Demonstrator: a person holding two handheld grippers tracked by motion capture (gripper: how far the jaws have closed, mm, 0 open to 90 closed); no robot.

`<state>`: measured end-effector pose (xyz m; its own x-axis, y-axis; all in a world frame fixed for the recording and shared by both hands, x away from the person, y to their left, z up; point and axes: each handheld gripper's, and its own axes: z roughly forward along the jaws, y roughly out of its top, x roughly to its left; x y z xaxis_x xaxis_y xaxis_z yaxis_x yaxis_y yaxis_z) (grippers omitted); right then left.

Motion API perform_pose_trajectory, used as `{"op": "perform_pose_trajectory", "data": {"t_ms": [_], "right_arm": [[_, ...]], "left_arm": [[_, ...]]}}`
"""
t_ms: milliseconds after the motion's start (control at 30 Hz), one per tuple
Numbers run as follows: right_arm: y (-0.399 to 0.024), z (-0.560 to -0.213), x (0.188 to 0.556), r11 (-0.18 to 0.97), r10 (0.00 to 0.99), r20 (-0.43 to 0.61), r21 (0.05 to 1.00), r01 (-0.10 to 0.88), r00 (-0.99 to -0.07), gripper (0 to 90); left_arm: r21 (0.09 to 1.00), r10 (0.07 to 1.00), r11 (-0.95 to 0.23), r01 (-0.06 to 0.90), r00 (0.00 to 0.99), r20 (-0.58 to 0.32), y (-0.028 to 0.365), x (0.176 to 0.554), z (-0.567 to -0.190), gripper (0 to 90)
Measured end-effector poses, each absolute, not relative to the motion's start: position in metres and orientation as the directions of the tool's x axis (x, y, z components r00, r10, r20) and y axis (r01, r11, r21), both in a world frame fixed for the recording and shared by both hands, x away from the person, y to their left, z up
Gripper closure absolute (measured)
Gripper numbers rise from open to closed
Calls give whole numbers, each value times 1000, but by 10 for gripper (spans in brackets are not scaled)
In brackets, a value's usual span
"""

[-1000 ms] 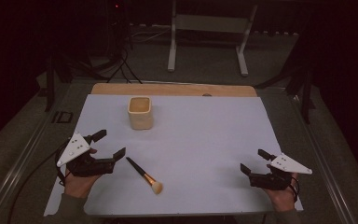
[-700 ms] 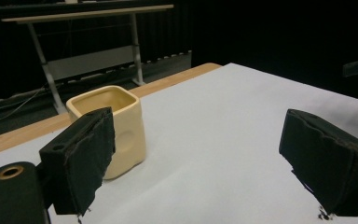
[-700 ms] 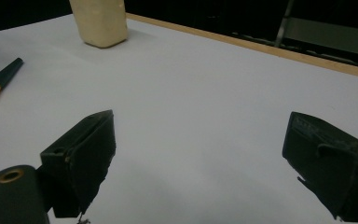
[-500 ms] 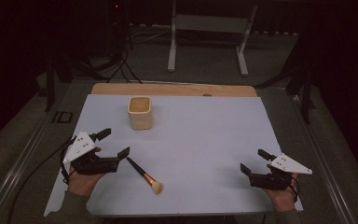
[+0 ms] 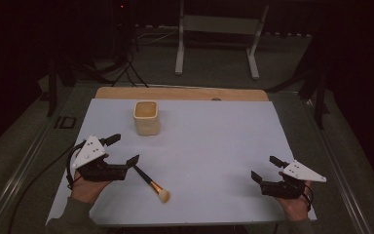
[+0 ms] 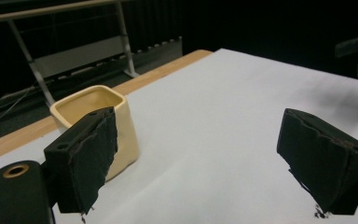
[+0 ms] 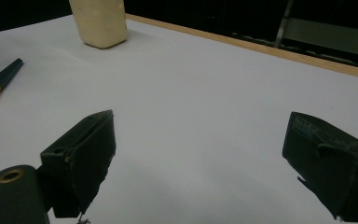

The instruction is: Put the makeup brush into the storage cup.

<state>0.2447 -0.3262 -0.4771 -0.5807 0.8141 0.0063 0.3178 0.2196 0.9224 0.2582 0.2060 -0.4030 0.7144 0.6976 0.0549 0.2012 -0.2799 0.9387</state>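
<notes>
A makeup brush [image 5: 151, 181] with a dark handle, gold ferrule and tan bristles lies on the white table cover, handle toward the far left. Its handle end [image 7: 1, 80] is visible in the right gripper view. A cream square cup [image 5: 146, 117] stands upright toward the back left, and the left gripper view has the cup [image 6: 98, 123] just beyond one jaw. My left gripper [image 5: 124, 150] is open and empty, its near jaw close to the brush handle's tip. At the front right my right gripper [image 5: 266, 168] hovers open, nothing between its jaws.
The white cover [image 5: 214, 146] lies on a wooden table whose back edge [image 5: 180, 93] shows. A metal stand [image 5: 219, 34] is on the floor behind. A cable [image 5: 39, 170] trails from the left gripper off the table's left side.
My left gripper has moved to the right and slightly forward, its near jaw now close to the brush handle's tip. The right gripper, brush and cup have stayed put.
</notes>
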Motion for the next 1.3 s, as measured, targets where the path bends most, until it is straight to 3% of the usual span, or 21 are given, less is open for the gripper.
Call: {"op": "perform_pose_trajectory", "data": {"t_ms": [367,800,1000,1300], "right_arm": [[-327,-477,245,216,815,8,923,317,-580,94],[-327,-477,245,209,815,16,924,320,-579,94],[-327,-477,245,209,815,16,924,319,-579,93],[-328,-477,245,207,815,17,925,319,-579,93]], "left_arm": [[871,614,-439,219,782,113,196,264,-398,136],[788,523,-568,238,843,123,183,274,-403,149],[689,437,-679,252,894,104,168,287,-410,149],[597,388,-760,256,916,101,157,298,-424,154]]}}
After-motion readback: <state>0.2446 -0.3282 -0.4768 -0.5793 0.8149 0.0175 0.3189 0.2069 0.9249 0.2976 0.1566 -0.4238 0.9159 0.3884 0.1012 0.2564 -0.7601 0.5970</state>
